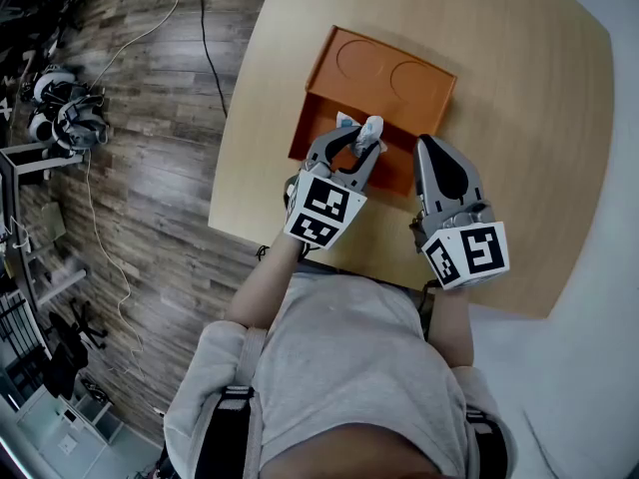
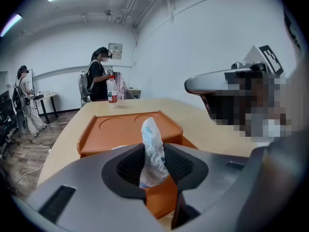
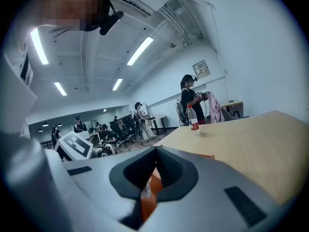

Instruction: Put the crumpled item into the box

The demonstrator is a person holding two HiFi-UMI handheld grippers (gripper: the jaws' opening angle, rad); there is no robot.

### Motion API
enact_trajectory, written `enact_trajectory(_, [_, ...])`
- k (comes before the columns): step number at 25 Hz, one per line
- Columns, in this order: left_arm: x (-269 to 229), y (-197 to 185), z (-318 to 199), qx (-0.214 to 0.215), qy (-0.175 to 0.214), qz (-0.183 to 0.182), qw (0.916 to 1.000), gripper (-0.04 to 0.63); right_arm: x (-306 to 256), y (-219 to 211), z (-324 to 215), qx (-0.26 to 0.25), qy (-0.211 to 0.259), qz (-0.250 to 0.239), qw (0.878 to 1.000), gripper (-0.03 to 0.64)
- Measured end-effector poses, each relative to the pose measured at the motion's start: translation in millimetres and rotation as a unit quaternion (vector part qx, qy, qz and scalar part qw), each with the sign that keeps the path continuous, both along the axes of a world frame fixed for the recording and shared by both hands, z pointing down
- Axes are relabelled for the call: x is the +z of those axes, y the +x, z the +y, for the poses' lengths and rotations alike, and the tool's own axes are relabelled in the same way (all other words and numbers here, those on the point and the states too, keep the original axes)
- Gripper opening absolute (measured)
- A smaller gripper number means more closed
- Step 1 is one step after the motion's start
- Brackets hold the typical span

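The left tool [image 1: 357, 150] clamped the crumpled item [image 1: 370, 131] above the orange box [image 1: 384, 78] near the surface [image 1: 519, 118] left edge; the right tool [image 1: 429, 150] was clenched, empty.

My left gripper [image 1: 357, 150]: grey shell, tapered jaws, black oval hollow on top.
My right gripper [image 1: 431, 153]: same grey build.
Pads [image 2: 129, 167]: black, ribbed.
Cubes [image 1: 324, 211]: white, black square markers, one per gripper.
Shirt [image 1: 349, 352]: pale grey, short sleeves.
Straps [image 1: 232, 422]: dark, grey buckles, one at each shoulder.
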State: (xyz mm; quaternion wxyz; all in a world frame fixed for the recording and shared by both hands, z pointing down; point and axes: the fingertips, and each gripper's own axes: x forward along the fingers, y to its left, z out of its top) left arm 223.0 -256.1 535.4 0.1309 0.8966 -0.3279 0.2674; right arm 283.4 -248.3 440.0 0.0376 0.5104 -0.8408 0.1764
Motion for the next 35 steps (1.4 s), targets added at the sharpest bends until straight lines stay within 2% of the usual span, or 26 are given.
enact_trajectory(3, [7.8,2.2,1.8,0.01,-0.01,-0.016,0.9998,0.13,1.5,2.2,1.6,0.002,-0.001,-0.001,1.0,0.009])
enact_trajectory(10, [26.8,10.5,6.0,0.049,-0.021,-0.078,0.9956,0.13,3.1,6.6,1.9,0.003,-0.003,-0.004,1.0,0.009])
enact_trajectory(22, [36.7,22.5,8.0,0.081,-0.035,-0.112,0.9898,0.13,4.5,8.3,4.6,0.0,-0.005,-0.01,1.0,0.009])
enact_trajectory(35, [44.3,36.3,14.9,0.113,-0.035,-0.132,0.9843,0.133,4.0,14.0,13.1,-0.006,-0.01,-0.009,1.0,0.009])
